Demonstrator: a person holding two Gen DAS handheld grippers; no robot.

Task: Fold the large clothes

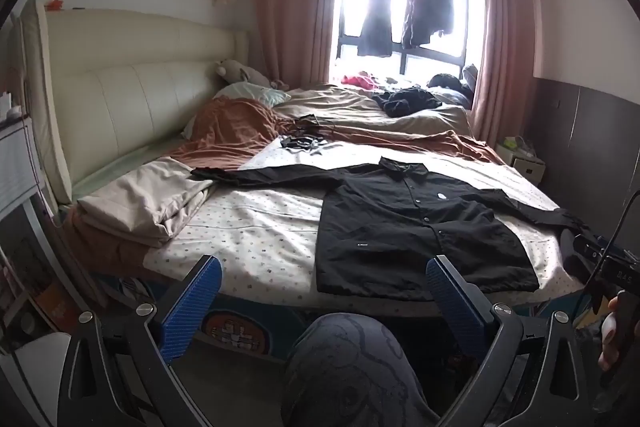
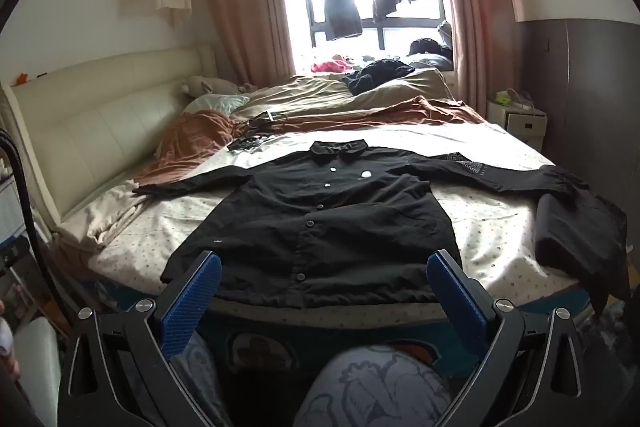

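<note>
A black button-up shirt [image 1: 408, 223] lies spread flat, front up, on the near part of the bed, sleeves stretched out to both sides; it also shows in the right wrist view [image 2: 316, 223]. My left gripper [image 1: 322, 281] is open and empty, held off the bed's near edge, left of the shirt's hem. My right gripper [image 2: 324, 277] is open and empty, in front of the shirt's hem. The right gripper's body shows at the right edge of the left wrist view [image 1: 608, 267].
A folded dark garment [image 2: 580, 231] lies on the bed's right corner. Beige folded bedding [image 1: 140, 203] and an orange blanket [image 1: 236, 131] lie to the left. Dark clothes [image 1: 408, 99] are heaped near the window. A white nightstand [image 2: 520, 119] stands at right. My knees [image 1: 352, 367] are below the grippers.
</note>
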